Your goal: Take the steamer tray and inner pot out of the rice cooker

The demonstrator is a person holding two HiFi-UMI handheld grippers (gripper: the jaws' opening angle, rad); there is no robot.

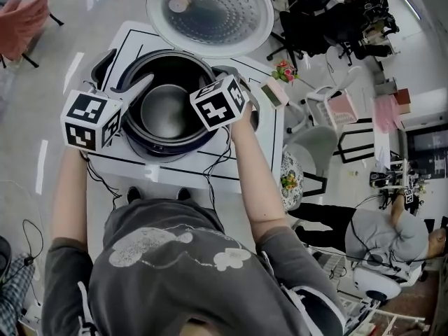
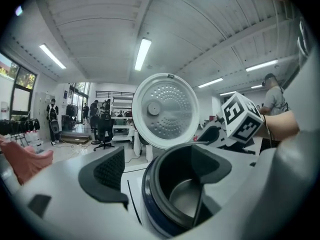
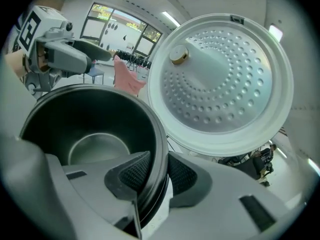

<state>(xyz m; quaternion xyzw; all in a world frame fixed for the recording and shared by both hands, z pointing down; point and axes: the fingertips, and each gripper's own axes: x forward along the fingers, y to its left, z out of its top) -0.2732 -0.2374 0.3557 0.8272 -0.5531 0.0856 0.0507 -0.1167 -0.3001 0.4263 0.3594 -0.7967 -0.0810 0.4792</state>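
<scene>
Grey shirt [image 1: 182, 257] fills the near edge. At left, the left tool [image 2: 157, 169] stands open, pads [image 2: 107, 171] astride the rim of the inner pot [image 1: 168, 110], which sits in the rice cooker [image 1: 168, 150] on the tabletop [image 1: 133, 166]; no steamer tray shows inside. Further right, the right tool [image 3: 150, 176] pinches the opposite rim. Best to close the left pads too, then raise both tools evenly, straight up, clear of the raised lid [image 1: 210, 9].
</scene>
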